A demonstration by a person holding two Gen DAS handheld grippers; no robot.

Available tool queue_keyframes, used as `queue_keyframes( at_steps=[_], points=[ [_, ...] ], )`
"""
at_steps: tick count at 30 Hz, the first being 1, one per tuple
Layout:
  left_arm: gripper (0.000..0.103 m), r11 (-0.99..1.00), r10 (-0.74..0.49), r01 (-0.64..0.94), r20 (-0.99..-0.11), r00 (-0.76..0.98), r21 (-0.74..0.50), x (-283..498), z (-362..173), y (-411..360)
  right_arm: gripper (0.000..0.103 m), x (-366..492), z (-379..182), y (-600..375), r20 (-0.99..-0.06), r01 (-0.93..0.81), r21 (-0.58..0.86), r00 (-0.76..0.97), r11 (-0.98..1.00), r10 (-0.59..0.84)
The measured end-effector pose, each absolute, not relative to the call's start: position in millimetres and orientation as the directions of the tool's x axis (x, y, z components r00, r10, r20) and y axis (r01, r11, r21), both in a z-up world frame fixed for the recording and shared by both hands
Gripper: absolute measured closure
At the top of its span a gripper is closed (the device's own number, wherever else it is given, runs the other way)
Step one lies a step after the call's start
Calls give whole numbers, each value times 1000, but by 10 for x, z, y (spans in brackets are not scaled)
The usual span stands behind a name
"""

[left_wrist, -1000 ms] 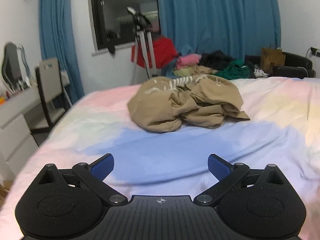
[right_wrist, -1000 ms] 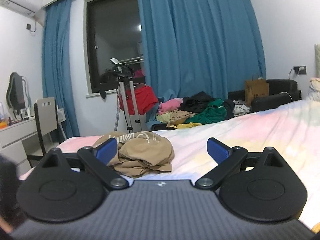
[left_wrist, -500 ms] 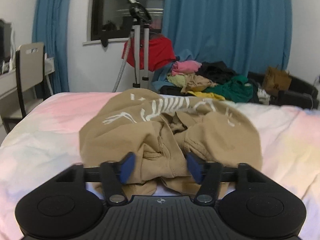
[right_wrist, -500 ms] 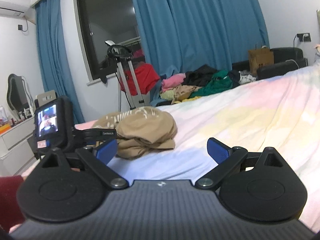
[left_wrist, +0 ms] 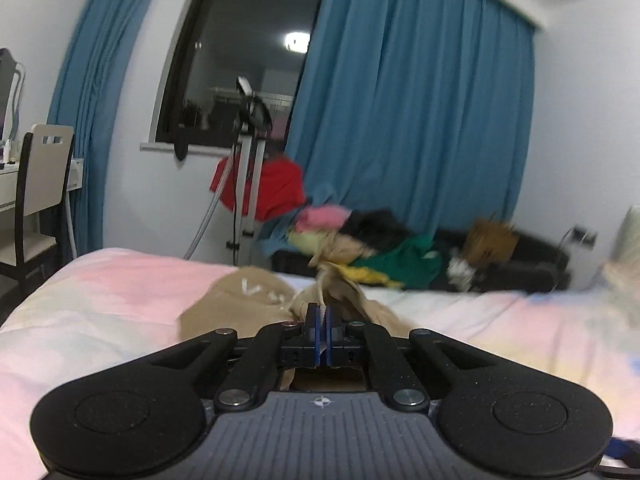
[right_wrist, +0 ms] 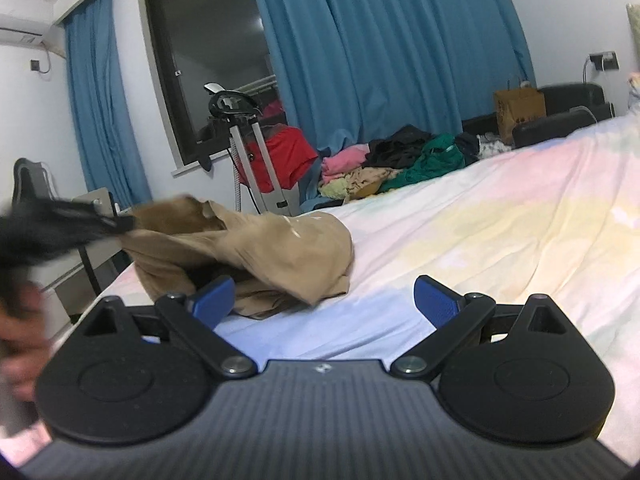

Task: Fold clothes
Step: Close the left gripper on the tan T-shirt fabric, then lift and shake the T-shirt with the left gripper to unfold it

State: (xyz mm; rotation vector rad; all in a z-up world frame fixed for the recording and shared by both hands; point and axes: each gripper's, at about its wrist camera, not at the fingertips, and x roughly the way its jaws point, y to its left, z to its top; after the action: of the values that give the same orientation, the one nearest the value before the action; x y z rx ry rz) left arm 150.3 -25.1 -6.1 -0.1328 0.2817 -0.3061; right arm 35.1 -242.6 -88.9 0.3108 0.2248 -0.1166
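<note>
Blue curtains (right_wrist: 384,52) and a dark window (right_wrist: 212,64) fill the far wall of a bedroom, with a pastel bed (right_wrist: 500,232) spread across the foreground.

Right wrist view: a tan garment (right_wrist: 260,252) lies crumpled on the bed at about 10 o'clock from the right gripper (right_wrist: 324,304). One corner of the cloth is pulled up and out toward 9 o'clock, where the blurred left gripper (right_wrist: 120,222) pinches it. The right gripper's blue fingers (right_wrist: 434,300) stand wide apart, holding nothing, and hover above the sheet just in front of the garment. A blurred hand (right_wrist: 20,344) shows at the left edge, around 8 o'clock.

Left wrist view: the left gripper (left_wrist: 321,320) has its two blue pads pressed together on a bunched fold of the garment (left_wrist: 236,312), which rises from the pads toward 12 o'clock. The rest of the cloth lies on the bed (left_wrist: 100,304) just beyond, toward 11 o'clock.

Behind the bed, at 12 o'clock, a pile of clothes (right_wrist: 396,160) in pink, black, green and yellow rests against the curtains. A metal stand (right_wrist: 248,148) with a red cloth (right_wrist: 280,156) sits below the window. A chair (left_wrist: 40,184) is at 9 o'clock in the left wrist view.
</note>
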Motion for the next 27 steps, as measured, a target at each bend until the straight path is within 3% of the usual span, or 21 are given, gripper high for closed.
queue_keyframes(
  at_steps=[7,13,20,24,27],
  points=[
    [101,934,-341,312,-169,925,-173,452,166,19,5,249,-904,-2178,-260,103,221,965,970,-43],
    [101,918,-364,328,-145,920,-226,-10,255,104,5,185,-932,-1946,-304,52,166,953,985,1],
    [101,911,-368,313,-191,910,-268,5,133,209,5,326,-950,-1734,-354,35,179,935,983,31],
    [100,927,-331,261,-260,907,-268,174,-46,294,5,601,-950,-1621,-379,51,181,925,982,22],
    [100,933,-317,241,-291,903,-269,349,-203,408,5,763,-888,-1601,-369,41,241,928,970,52]
  ],
)
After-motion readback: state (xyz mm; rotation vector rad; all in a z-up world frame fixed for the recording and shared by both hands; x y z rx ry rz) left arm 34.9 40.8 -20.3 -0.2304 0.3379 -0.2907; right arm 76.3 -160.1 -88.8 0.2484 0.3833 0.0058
